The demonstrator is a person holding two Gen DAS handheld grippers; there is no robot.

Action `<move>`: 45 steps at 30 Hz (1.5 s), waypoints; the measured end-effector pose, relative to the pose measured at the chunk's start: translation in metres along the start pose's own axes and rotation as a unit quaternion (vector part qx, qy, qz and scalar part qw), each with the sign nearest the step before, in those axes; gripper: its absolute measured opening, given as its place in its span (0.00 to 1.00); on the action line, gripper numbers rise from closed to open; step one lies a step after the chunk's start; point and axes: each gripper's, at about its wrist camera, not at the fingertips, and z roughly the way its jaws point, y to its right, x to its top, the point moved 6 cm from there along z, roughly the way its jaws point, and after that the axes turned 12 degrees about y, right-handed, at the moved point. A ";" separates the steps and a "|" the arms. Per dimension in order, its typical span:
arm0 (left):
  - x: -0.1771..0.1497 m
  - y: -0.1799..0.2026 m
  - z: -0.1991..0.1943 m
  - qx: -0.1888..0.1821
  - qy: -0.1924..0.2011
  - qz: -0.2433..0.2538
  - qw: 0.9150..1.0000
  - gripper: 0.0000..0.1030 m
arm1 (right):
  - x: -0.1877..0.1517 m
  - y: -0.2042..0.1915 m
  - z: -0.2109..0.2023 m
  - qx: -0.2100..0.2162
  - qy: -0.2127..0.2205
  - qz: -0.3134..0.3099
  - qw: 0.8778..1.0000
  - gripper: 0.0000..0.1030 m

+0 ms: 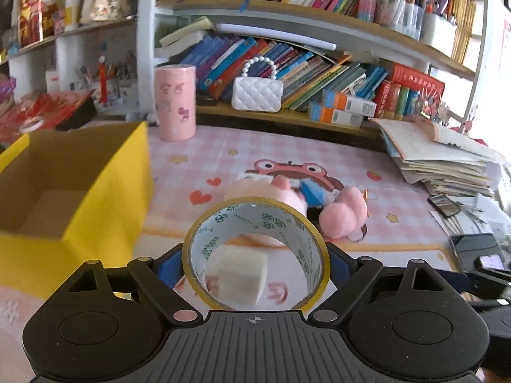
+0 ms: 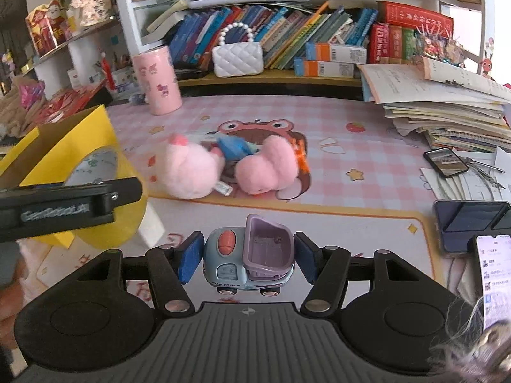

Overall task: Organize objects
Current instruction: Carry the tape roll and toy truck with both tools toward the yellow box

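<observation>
Left hand-held gripper (image 1: 255,263): jaws wide, blue pads pressed on either side of a roll of clear tape (image 1: 255,252), held on edge with its open core facing the camera. Right hand-held gripper (image 2: 247,257): jaws about half spread, a small toy truck (image 2: 249,255) clamped between the pads, lilac tipper uppermost.

Landmark: yellow box (image 1: 105,172), open-topped, on the bench (image 1: 399,245). In the left view the tape sits just right of the box and nearer the camera; the truck lies further right again.

Step in hand, as I judge it: carry the tape over the box wall and let go inside. Lift the roll clear of the near rim first, centre it over the brown interior, lower, then spread the jaws. Bring the truck in second so the two tools do not crowd the opening.

Two pink plush toys (image 2: 223,169) lie right of the box, beyond the truck, with a blue item between them; probably next.

Hard to read:
- Most of the box floor is hidden by its walls.
- The pale block seen through the tape core is unidentifiable.
- The box edges and plush are blurred.
</observation>
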 end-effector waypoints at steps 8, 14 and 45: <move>-0.025 -0.067 -0.050 0.020 -0.018 -0.031 0.999 0.86 | -0.021 -0.058 -0.011 0.011 -0.018 -0.004 1.000 0.57; -0.040 -0.130 -0.093 0.052 -0.020 -0.055 0.997 0.86 | -0.037 -0.130 -0.021 0.046 -0.030 -0.026 0.998 0.57; -0.057 -0.274 -0.179 0.055 0.009 -0.068 0.996 0.86 | -0.082 -0.313 -0.063 0.074 -0.025 -0.052 0.996 0.57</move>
